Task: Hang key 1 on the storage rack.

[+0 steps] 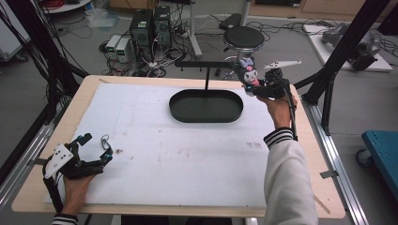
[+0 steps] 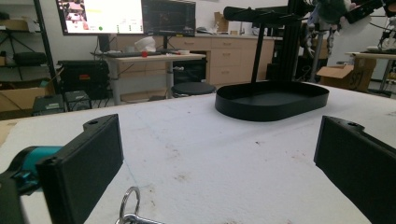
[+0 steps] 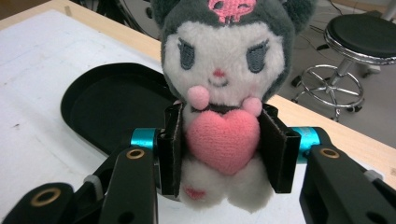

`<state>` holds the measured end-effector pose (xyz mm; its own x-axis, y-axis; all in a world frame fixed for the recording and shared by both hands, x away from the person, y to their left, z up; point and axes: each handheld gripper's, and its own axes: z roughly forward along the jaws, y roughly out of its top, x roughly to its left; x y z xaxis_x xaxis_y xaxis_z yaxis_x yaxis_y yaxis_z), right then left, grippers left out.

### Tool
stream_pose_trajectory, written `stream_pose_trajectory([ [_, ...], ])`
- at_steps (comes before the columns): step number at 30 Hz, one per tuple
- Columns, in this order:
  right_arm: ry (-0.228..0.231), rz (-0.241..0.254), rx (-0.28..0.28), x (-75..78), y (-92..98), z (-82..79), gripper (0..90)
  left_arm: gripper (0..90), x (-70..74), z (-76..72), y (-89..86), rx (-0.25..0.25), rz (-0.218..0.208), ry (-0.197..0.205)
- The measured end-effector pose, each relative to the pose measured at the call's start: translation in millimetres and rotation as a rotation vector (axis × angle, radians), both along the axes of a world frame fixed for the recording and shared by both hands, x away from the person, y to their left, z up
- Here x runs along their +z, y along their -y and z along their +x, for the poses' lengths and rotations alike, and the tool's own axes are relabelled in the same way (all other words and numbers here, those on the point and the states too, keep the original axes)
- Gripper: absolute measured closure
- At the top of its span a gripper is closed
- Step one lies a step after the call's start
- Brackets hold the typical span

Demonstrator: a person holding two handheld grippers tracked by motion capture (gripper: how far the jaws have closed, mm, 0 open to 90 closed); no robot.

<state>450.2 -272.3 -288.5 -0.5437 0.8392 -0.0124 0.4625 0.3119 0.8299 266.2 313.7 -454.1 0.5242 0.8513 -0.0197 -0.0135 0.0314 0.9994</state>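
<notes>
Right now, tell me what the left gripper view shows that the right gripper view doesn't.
Left gripper view alone: a metal key ring lying on the white mat between the open left tongs, plus two monitors on the far wall and a wooden desk.

Right gripper view alone: the plush toy's face and pink heart up close, with the right tongs shut on its body, and a round stool on the floor.

Shared: the black oval tray on the white mat.

Plush toy, grey hood, pink heart, upright, held above table edge
</notes>
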Motion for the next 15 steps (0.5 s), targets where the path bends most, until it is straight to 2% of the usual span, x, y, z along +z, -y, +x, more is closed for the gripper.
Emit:
stream_pose_trajectory([
  [4,-0.004,0.011,-0.011,-1.6,0.7,1.8,56.2,1.7,0.0,0.1,-0.1,-0.001,0.0,0.0],
  [5,0.011,0.019,-0.012,-1.9,1.2,3.3,56.2,1.7,0.0,0.1,-0.2,0.0,0.001,0.0],
  [11,0.007,0.043,-0.029,-4.5,3.1,6.9,56.2,1.7,0.0,0.1,-0.3,0.0,0.001,-0.002],
  [15,0.021,0.065,-0.039,-5.7,4.1,9.2,56.2,1.7,0.0,0.1,-0.3,0.0,0.001,-0.001],
])
